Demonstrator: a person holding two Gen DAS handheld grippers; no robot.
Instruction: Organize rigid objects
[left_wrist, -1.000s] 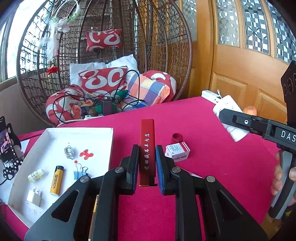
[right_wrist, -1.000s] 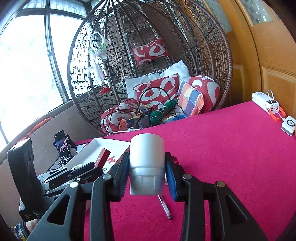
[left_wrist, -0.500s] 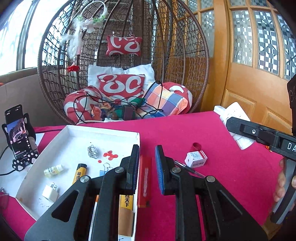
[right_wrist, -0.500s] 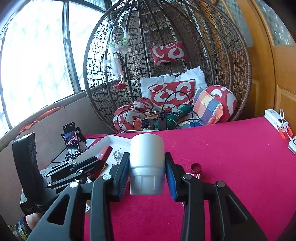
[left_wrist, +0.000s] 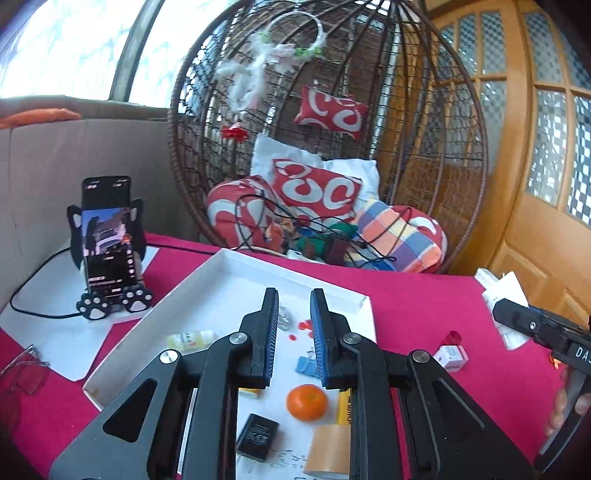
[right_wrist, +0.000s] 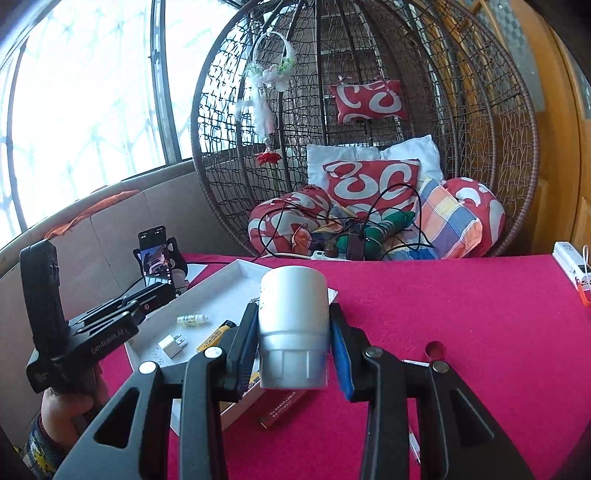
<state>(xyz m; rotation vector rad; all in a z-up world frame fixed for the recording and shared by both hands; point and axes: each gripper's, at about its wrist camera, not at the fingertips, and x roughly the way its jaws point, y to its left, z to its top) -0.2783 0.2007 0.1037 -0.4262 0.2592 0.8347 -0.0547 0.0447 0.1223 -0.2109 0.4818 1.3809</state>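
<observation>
Two grippers: our right gripper (right_wrist: 293, 345) clamps the white cup (right_wrist: 293, 326), frame center; our left gripper (left_wrist: 293, 332) hangs apart, empty, over the white tray (left_wrist: 207, 280). We'd lower the cup upright onto bare tray floor (avoid the orange (left_wrist: 307, 401)).

A big round wicker chair (right_wrist: 369, 129) full of red pillows (right_wrist: 369, 184) stands behind the pink surface (right_wrist: 461, 314). A phone (left_wrist: 107, 236) sits in a paw-foot stand.
</observation>
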